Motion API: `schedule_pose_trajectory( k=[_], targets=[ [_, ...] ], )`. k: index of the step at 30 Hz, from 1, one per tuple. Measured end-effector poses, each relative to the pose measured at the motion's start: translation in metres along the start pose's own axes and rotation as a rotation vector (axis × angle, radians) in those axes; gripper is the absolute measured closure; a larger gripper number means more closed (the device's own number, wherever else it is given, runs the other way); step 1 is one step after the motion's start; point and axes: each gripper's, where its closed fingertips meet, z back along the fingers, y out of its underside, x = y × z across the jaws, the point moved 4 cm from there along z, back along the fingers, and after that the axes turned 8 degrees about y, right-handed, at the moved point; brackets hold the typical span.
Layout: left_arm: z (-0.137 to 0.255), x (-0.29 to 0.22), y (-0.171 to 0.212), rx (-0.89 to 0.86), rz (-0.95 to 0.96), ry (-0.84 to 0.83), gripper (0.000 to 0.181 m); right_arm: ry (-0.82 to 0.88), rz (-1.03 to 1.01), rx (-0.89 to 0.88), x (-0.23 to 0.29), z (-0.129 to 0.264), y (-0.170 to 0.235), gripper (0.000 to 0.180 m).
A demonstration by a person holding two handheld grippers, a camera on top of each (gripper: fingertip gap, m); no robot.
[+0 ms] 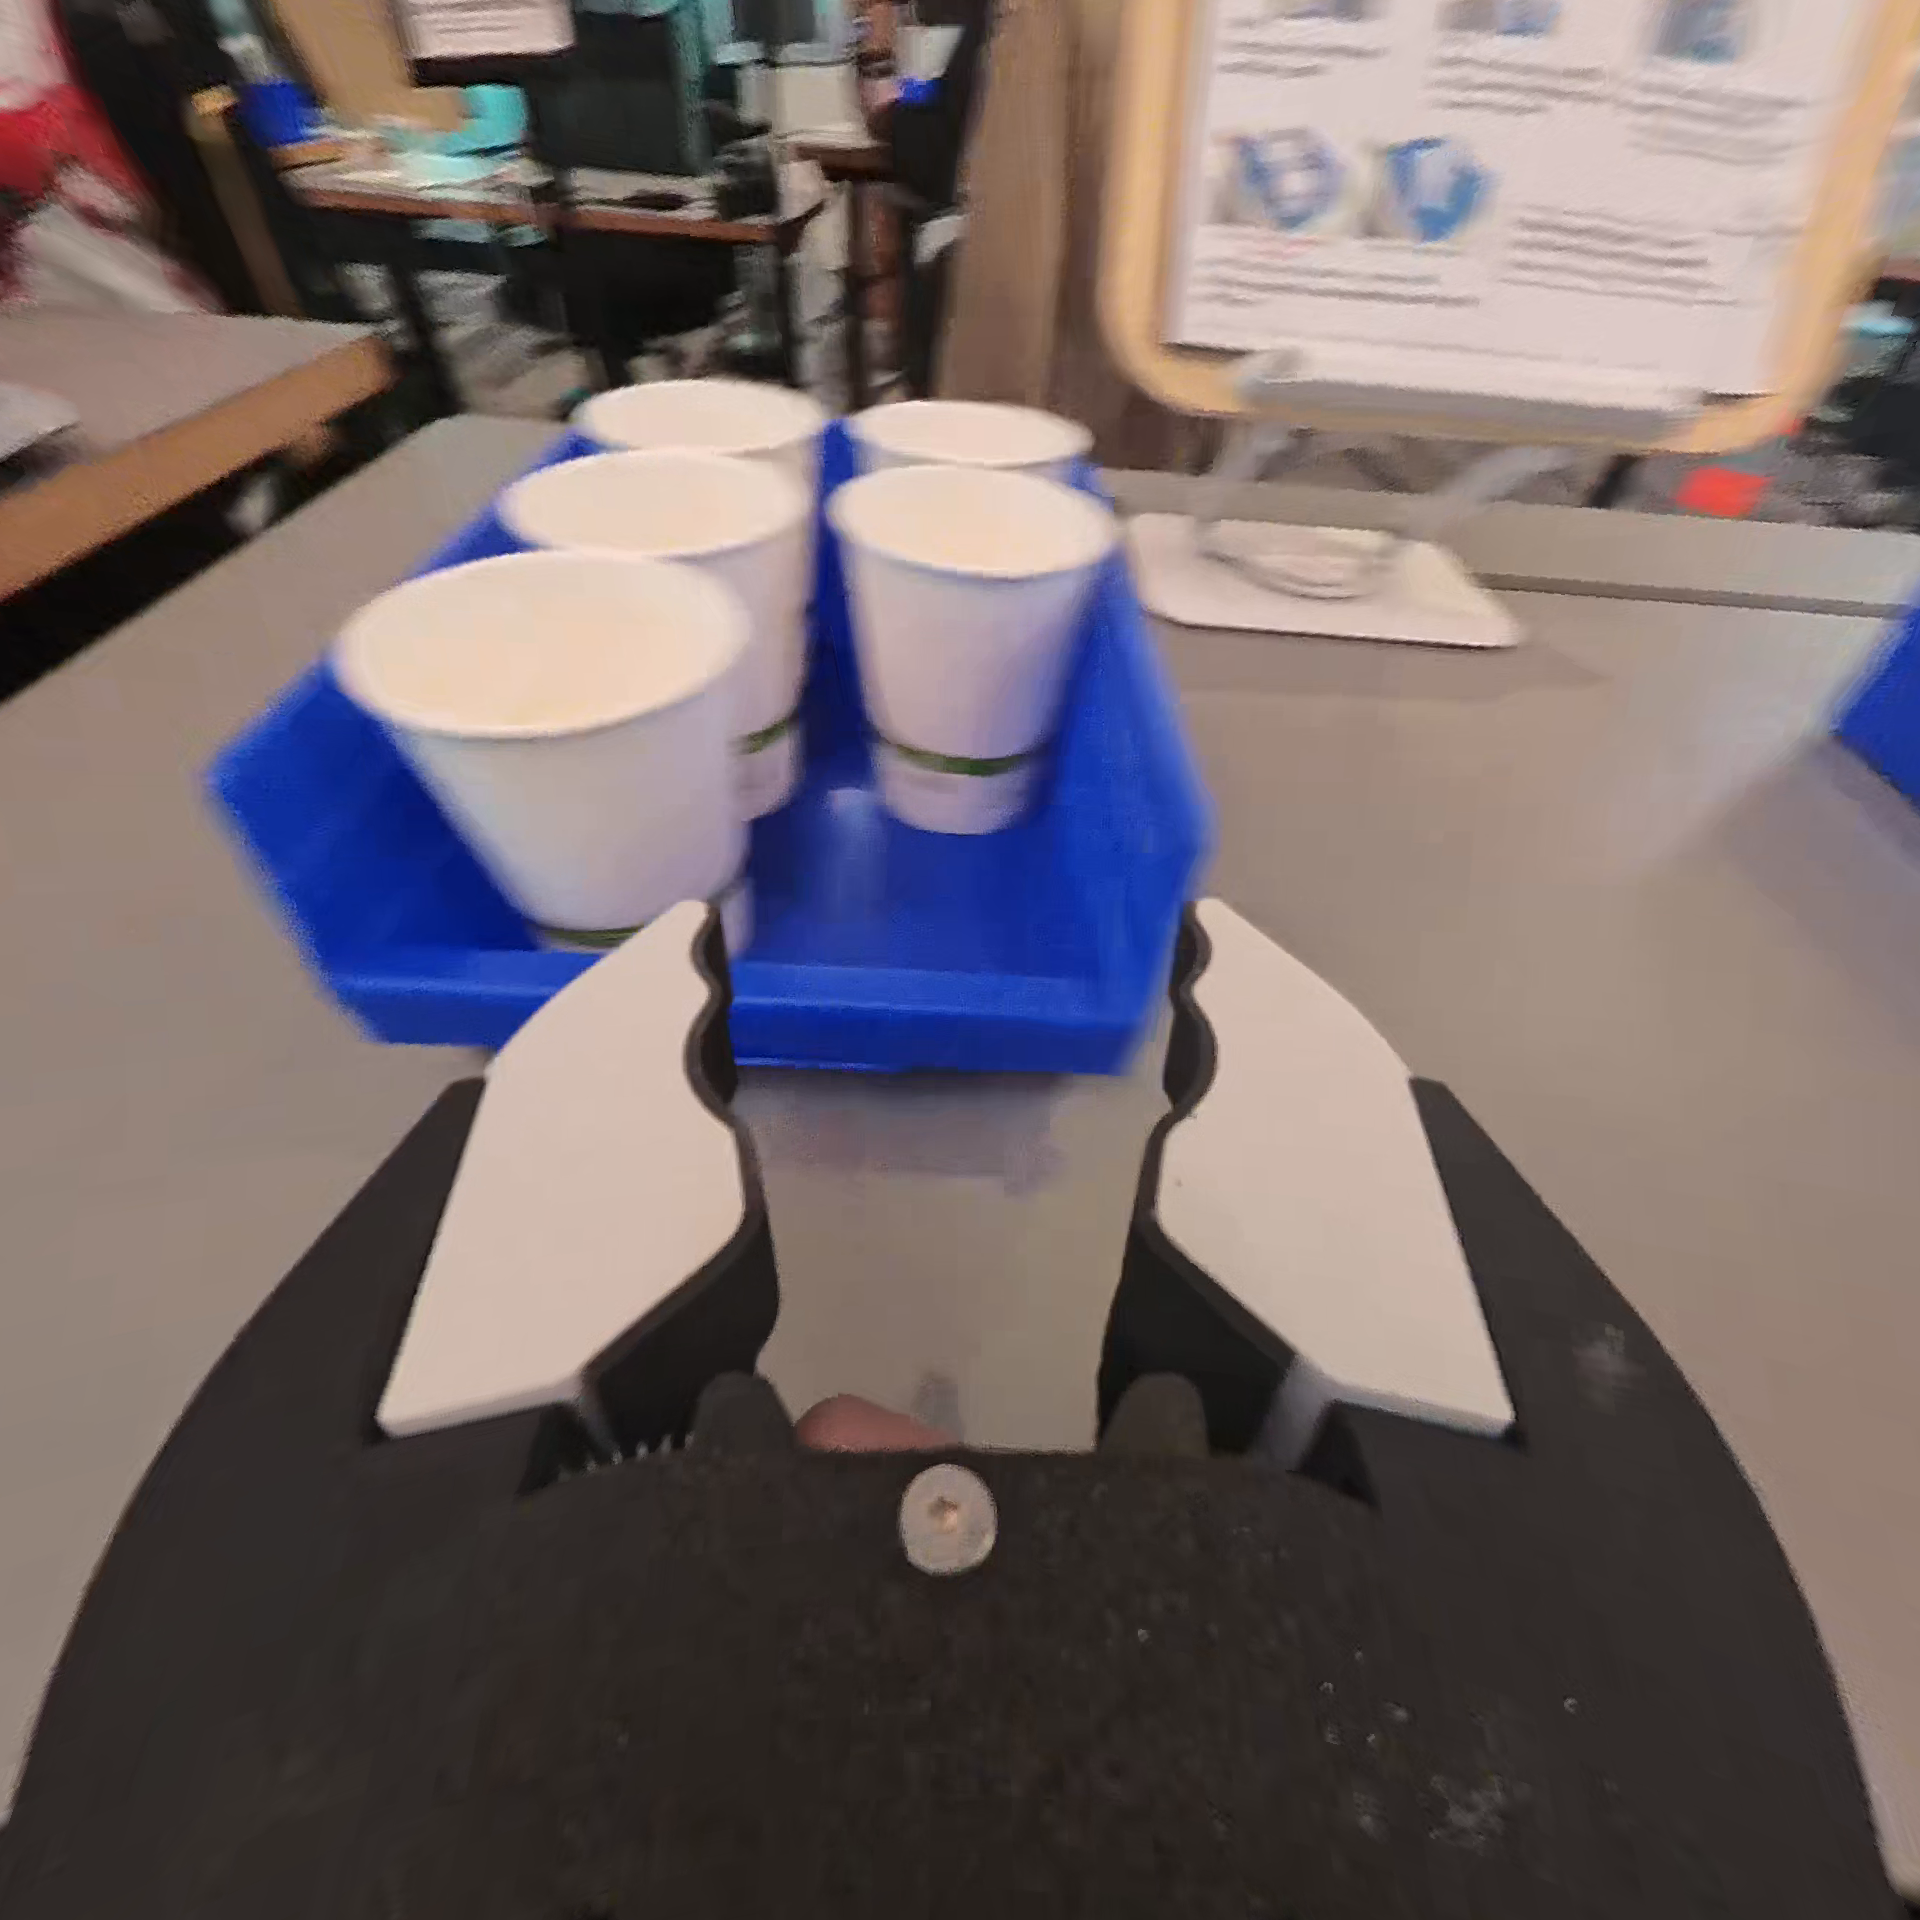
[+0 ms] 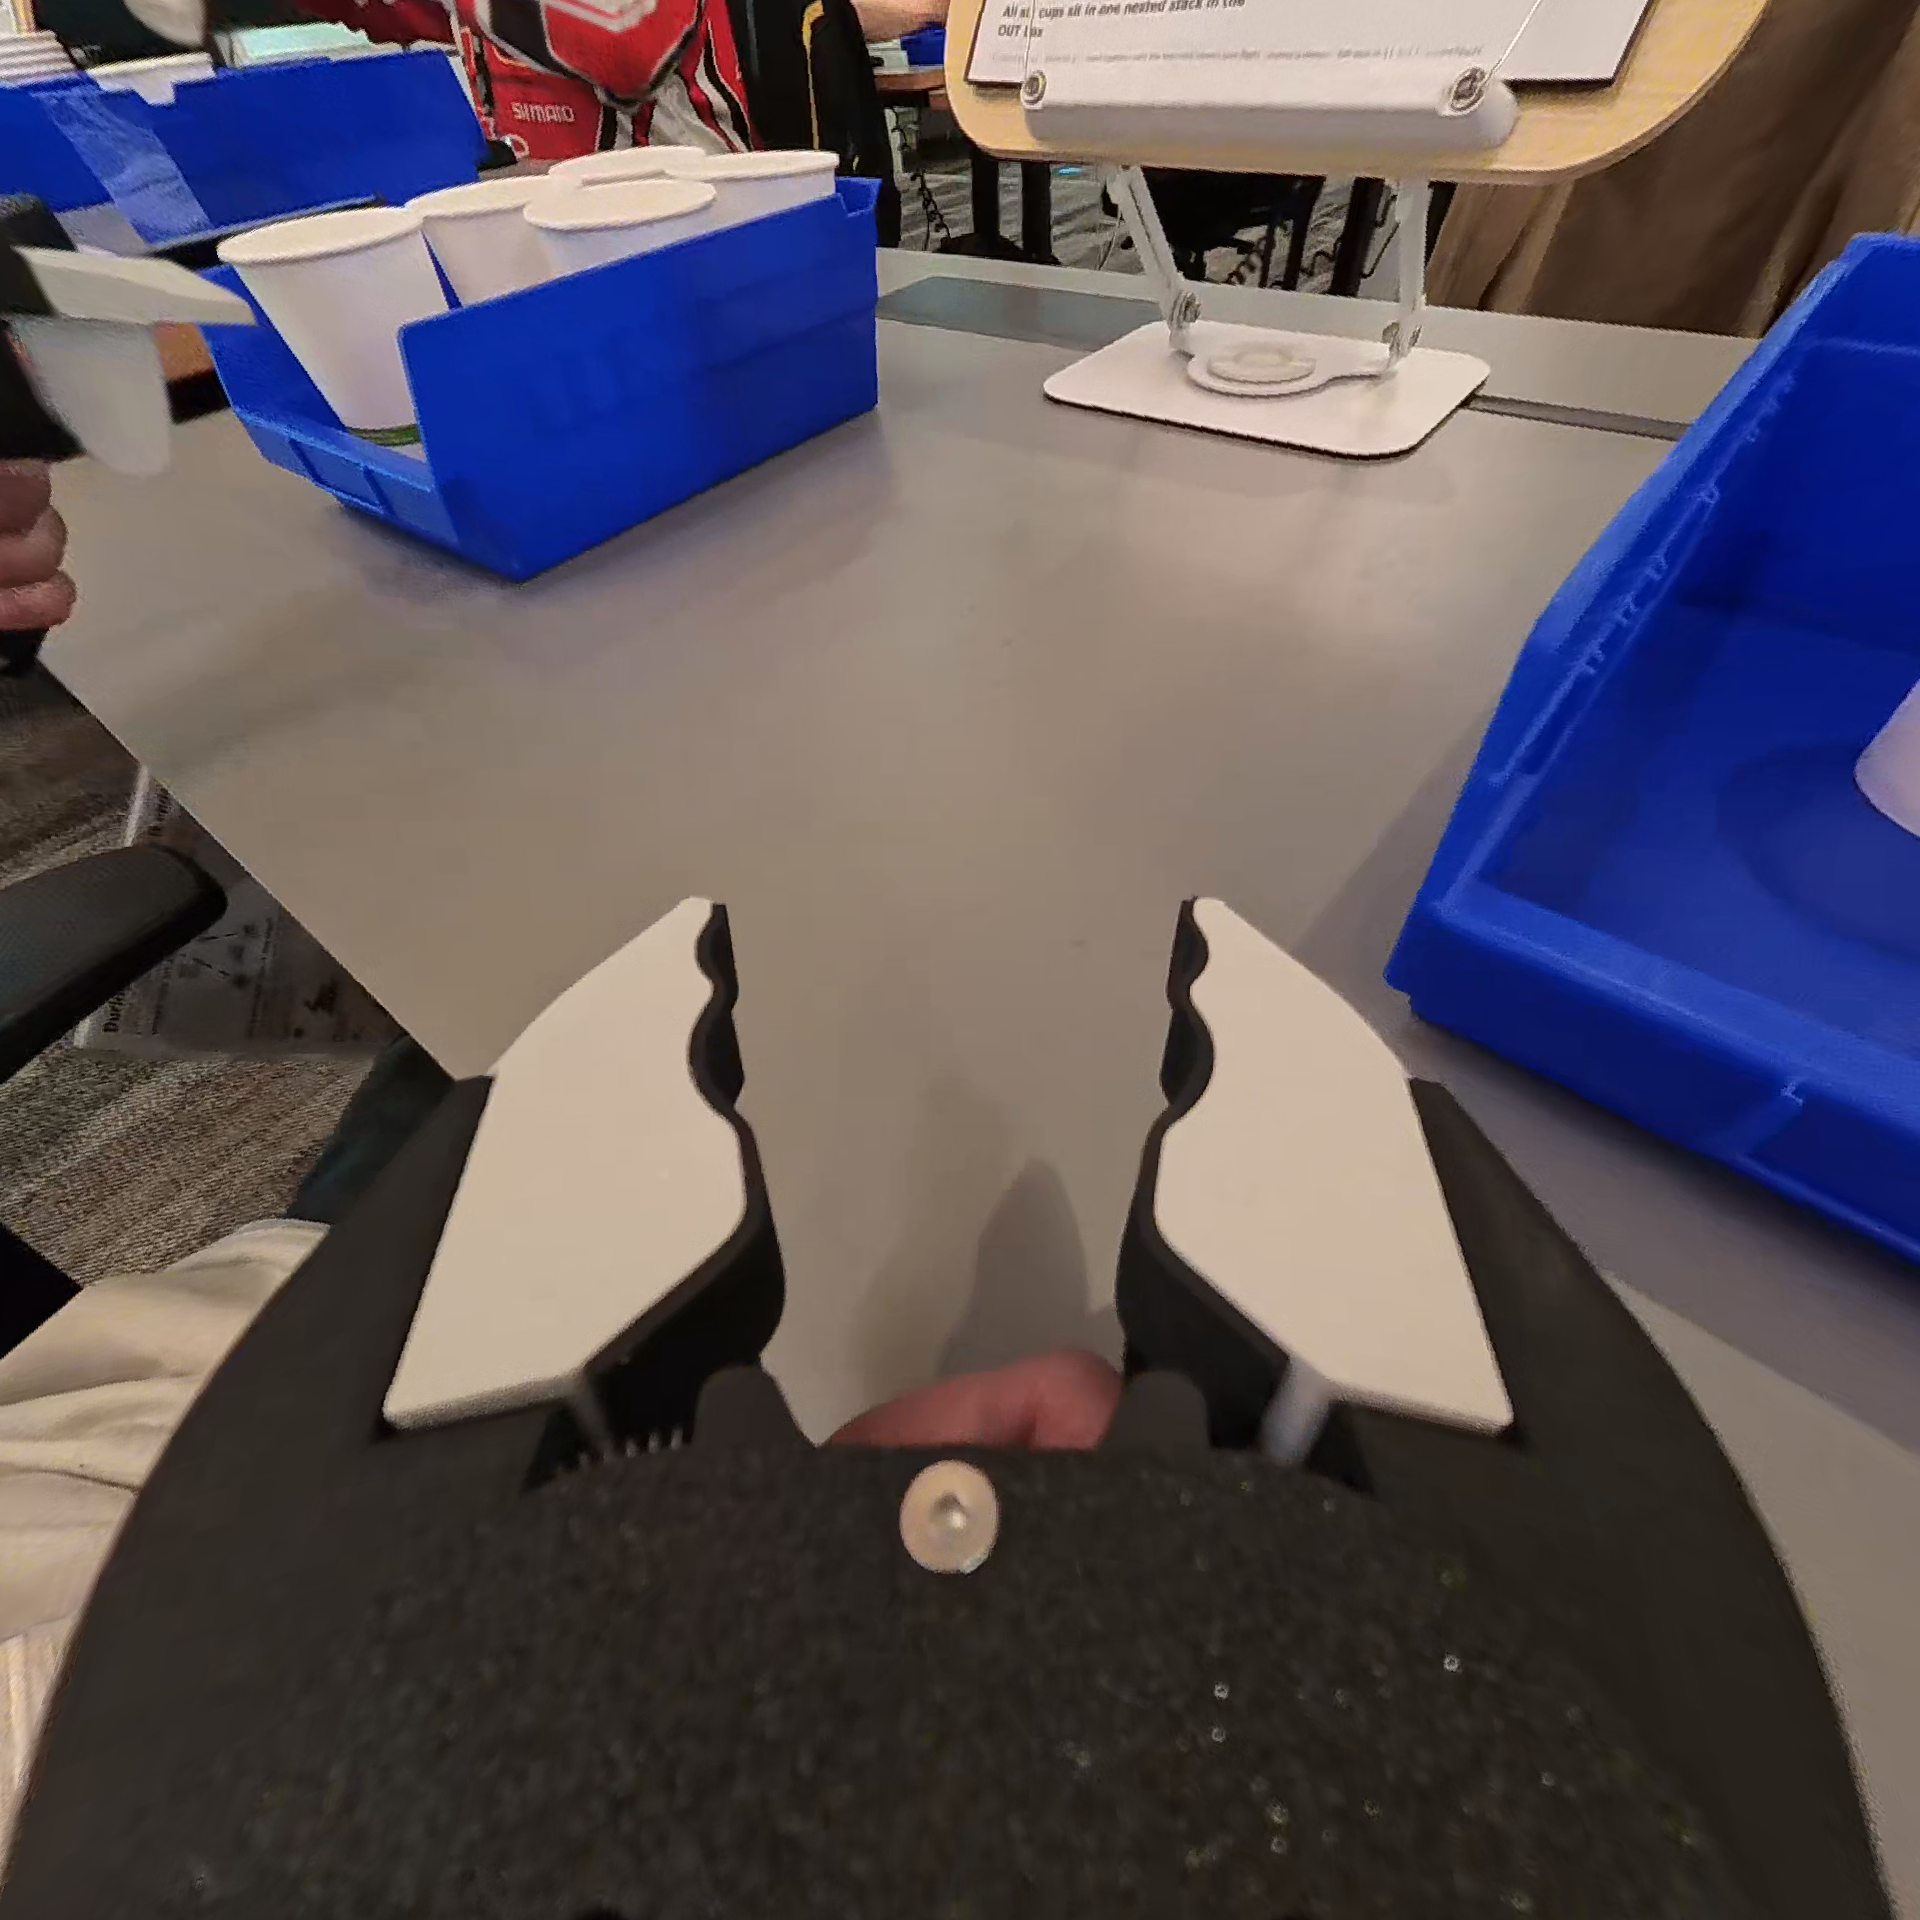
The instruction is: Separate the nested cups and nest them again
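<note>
L wrist: left gripper (image 1: 945,925) nearest cam, jaws wide, nothing between, tips just short of the bin (image 1: 935,1013) front wall. Bin on grey table (image 1: 1455,831). 5 white cups (image 1: 561,727) upright in the bin, 3 in L row, 2 in R row, not nested. Whole view blurry. Sign stand (image 1: 1455,208) behind, R.

R wrist: right gripper (image 2: 951,914) jaws wide, empty, over bare table (image 2: 935,644). Bin w/ cups (image 2: 343,312) far L; left gripper (image 2: 104,343) beside it at frame edge. 2nd bin (image 2: 1662,987) near R, white thing at its R edge, cut off, can't tell what.
</note>
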Motion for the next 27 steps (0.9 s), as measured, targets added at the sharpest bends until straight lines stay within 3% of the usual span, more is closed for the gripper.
schedule_pose_trajectory(
  k=[6, 15, 21, 27],
  targets=[
    [-0.039, 0.085, 0.001, 0.082, 0.05, -0.152, 0.085, -0.032, -0.063, -0.005, -0.006, 0.006, -0.004, 0.104],
    [-0.083, 0.108, -0.005, 0.123, 0.034, -0.201, 0.088, -0.048, -0.051, 0.03, -0.002, 0.001, 0.002, 0.107],
    [-0.088, 0.112, -0.005, 0.099, 0.035, -0.231, 0.093, -0.056, -0.031, 0.053, 0.003, -0.002, 0.006, 0.108],
    [-0.053, 0.095, -0.026, 0.027, 0.016, -0.04, 0.096, -0.065, -0.038, 0.018, -0.003, 0.005, -0.002, 0.109]
  ],
)
